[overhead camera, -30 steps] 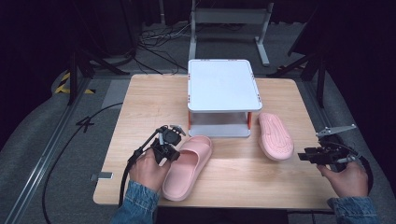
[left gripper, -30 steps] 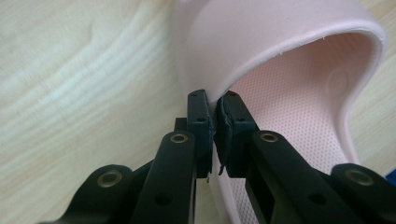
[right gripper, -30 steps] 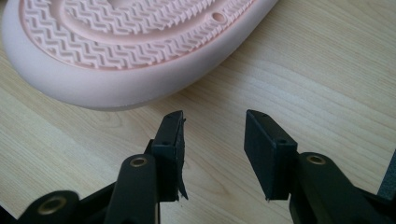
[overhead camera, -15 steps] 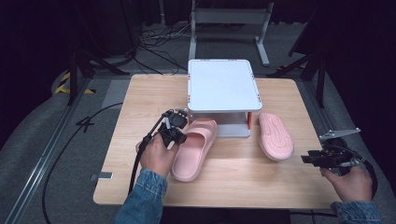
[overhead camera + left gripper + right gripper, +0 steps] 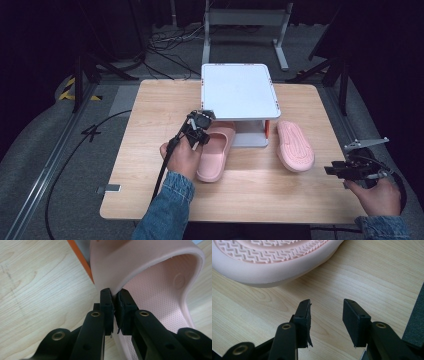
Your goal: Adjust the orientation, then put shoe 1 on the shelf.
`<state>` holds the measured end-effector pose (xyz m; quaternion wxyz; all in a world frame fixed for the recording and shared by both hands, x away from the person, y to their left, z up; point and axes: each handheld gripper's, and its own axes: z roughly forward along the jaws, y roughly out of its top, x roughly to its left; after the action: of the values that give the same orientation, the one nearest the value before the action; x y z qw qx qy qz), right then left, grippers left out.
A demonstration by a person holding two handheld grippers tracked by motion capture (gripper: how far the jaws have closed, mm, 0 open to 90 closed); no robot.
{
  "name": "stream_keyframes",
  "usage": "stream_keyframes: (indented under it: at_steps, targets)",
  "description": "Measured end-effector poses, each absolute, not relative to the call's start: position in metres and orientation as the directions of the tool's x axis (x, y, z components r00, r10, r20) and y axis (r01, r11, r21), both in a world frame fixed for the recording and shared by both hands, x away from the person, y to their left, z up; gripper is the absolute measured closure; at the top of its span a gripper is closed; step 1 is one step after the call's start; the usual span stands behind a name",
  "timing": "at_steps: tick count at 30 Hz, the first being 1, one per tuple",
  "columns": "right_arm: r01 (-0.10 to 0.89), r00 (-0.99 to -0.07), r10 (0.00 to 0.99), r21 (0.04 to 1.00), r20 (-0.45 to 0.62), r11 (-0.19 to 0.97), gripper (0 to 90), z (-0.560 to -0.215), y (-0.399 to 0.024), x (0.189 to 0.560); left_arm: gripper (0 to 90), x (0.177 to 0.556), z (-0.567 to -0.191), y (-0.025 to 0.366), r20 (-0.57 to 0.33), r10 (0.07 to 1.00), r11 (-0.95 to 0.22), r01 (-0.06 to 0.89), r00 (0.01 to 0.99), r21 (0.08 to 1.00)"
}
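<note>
Since the earlier frame my left hand (image 5: 182,157) has carried the left gripper (image 5: 198,131) and the slipper (image 5: 216,155) it holds forward across the desk (image 5: 150,115), so that the toe end now lies at the foot of the white shelf (image 5: 239,90); my right hand (image 5: 377,195) has stayed at the near right edge. The left fingers (image 5: 107,305) are clamped together on the edge of the slipper's strap, the thin pink rim pinched between the two pads, with the dimpled footbed (image 5: 160,292) to the right of the fingers and bare wood to their left. An orange leg (image 5: 80,261) of the shelf stands just beyond the fingertips, up and to the left. The right gripper (image 5: 325,315) rests with its fingers apart and nothing between them; the second slipper (image 5: 274,262) lies sole-up ahead of those fingers, near but not touching.

I judge the step in hand to be sliding the held slipper under the shelf. To do it well I should keep the pinch firm, since the grip is only on a narrow lip of soft foam that could peel out if the toe snags. I should push low and straight, steering the toe to the right of the orange leg rather than into it, and keep the sole flat on the desk so the strap clears the underside of the shelf. I should release only once the slipper sits squarely beneath.
</note>
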<state>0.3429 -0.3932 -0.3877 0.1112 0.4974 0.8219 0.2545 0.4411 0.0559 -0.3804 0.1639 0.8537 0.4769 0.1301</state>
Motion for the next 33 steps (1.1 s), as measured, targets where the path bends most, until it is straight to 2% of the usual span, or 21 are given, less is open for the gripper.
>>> stream_keyframes:
  at_steps: [4,7,10,13,16,17,22,27,33]
  targets:
    - [0.764,-0.480,0.874,0.523,0.072,0.376,58.3,-0.389,-0.393,0.343,83.3,0.440,-0.385,0.054,0.089,0.853,-0.503,0.768,0.514,0.397]
    - [0.761,-0.484,0.873,0.523,0.065,0.384,58.2,-0.390,-0.391,0.344,82.8,0.438,-0.391,0.056,0.073,0.852,-0.504,0.774,0.519,0.384]
    - [0.759,-0.491,0.869,0.524,0.070,0.387,58.2,-0.389,-0.389,0.345,79.9,0.439,-0.392,0.061,0.021,0.850,-0.495,0.785,0.526,0.373]
    - [0.758,-0.494,0.867,0.521,0.069,0.391,58.1,-0.390,-0.387,0.347,70.6,0.436,-0.392,0.064,0.009,0.840,-0.506,0.778,0.543,0.372]
    - [0.754,-0.501,0.863,0.523,0.068,0.397,58.1,-0.390,-0.386,0.348,67.2,0.432,-0.389,0.066,-0.009,0.833,-0.509,0.773,0.553,0.378]
    - [0.752,-0.505,0.860,0.524,0.067,0.400,58.0,-0.389,-0.386,0.349,62.3,0.429,-0.386,0.066,-0.009,0.832,-0.510,0.772,0.555,0.380]
    - [0.749,-0.505,0.860,0.530,0.069,0.397,57.7,-0.387,-0.386,0.351,53.6,0.407,-0.361,0.080,-0.064,0.776,-0.559,0.730,0.628,0.393]
    - [0.746,-0.509,0.858,0.533,0.072,0.398,57.7,-0.386,-0.385,0.351,52.5,0.388,-0.358,0.098,-0.110,0.727,-0.608,0.711,0.677,0.353]
    - [0.738,-0.512,0.856,0.546,0.071,0.396,57.3,-0.382,-0.386,0.349,61.0,0.371,-0.374,0.102,-0.117,0.680,-0.684,0.684,0.724,0.253]
